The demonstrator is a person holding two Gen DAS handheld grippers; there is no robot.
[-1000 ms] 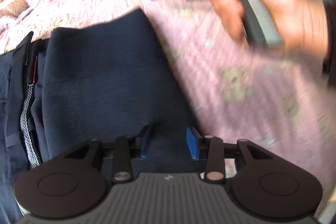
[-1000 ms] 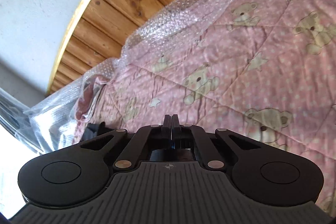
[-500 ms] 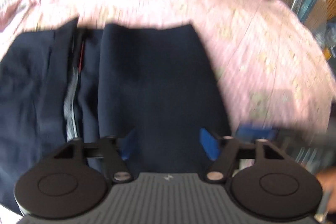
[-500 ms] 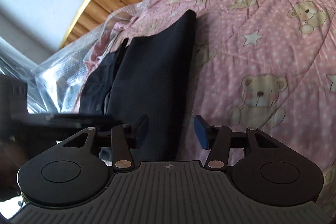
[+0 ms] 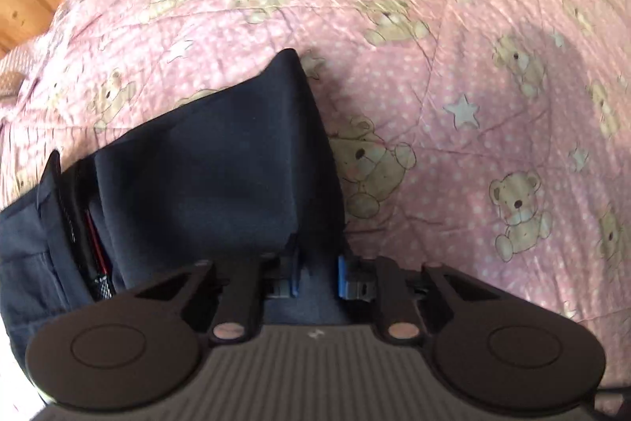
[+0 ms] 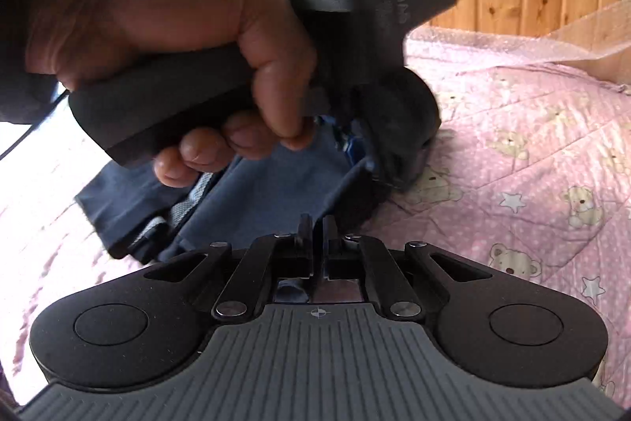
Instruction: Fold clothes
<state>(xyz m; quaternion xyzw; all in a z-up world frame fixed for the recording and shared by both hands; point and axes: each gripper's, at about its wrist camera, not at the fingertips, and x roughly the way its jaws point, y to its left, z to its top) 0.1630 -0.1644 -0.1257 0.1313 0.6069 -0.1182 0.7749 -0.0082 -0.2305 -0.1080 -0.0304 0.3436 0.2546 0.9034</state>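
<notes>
navy garment half-folded on the pink teddy quilt of the bed, near its wooden headboard | left claw partly closed, cloth edge between pads, pinching so the fold holds | right claw nearly shut at the garment's hem; grip on cloth? can't tell

The navy garment runs off the left edge of the left wrist view, so its full outline can't be made out, and its near hem disappears under the left gripper. From the right wrist view, the person's left hand and the tool it grips block most of the cloth behind. The right gripper has its fingers nearly together; whether cloth sits between them is not clear. The quilt washes out to white at the left.
</notes>
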